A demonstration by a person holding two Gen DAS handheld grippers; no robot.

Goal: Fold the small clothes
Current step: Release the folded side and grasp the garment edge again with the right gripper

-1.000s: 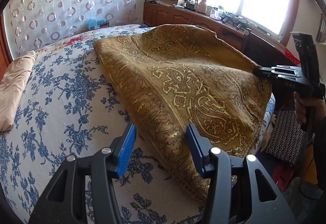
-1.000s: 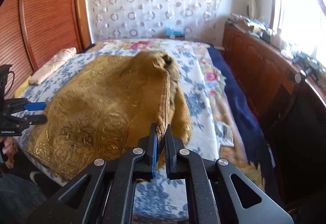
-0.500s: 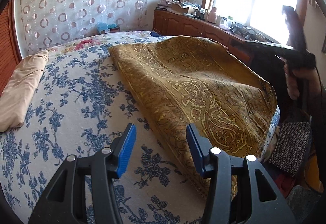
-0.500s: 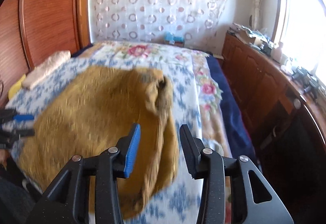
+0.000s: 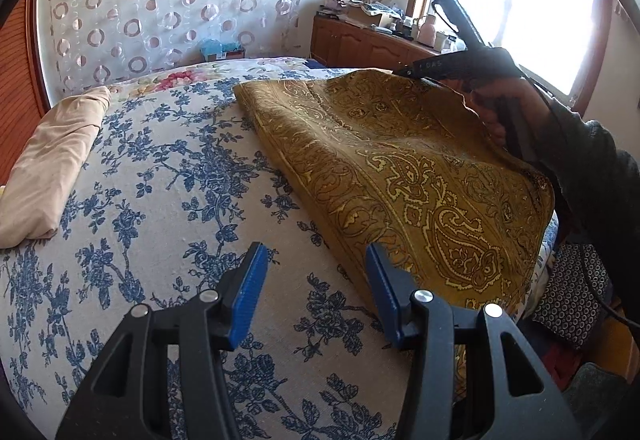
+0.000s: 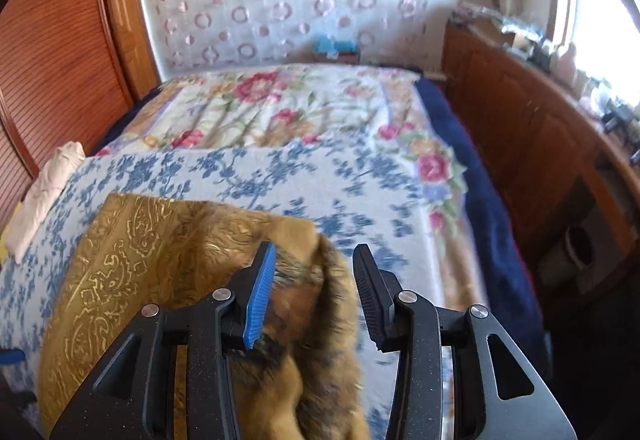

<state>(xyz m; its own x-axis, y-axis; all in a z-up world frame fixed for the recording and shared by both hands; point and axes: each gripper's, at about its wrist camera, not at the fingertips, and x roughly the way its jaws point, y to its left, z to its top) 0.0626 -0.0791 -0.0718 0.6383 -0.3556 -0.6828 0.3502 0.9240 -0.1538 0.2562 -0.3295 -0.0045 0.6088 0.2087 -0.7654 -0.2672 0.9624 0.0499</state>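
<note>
A golden paisley cloth [image 5: 400, 168] lies folded over on the blue-flowered bedsheet [image 5: 160, 200], reaching to the bed's right edge. My left gripper [image 5: 315, 248] hovers open over the sheet, its right pad at the cloth's near edge, nothing between the pads. My right gripper [image 6: 315, 246] is open above the cloth's [image 6: 160, 252] rumpled far corner; the fabric lies below the jaws, untouched by the pads. In the left wrist view a hand [image 5: 504, 108] holds that gripper over the cloth's far right edge.
A folded beige garment [image 5: 52, 160] lies at the bed's left side. A wooden cabinet [image 6: 520, 128] with clutter runs under the window along the right. A slatted wooden wardrobe [image 6: 52, 40] stands on the left. A dotted dark cushion [image 5: 572, 300] sits beside the bed.
The right gripper opened and let go of the cloth's edge, then swept towards the far end of the bed. The lifted fold has dropped flat. The left gripper barely shifted.
</note>
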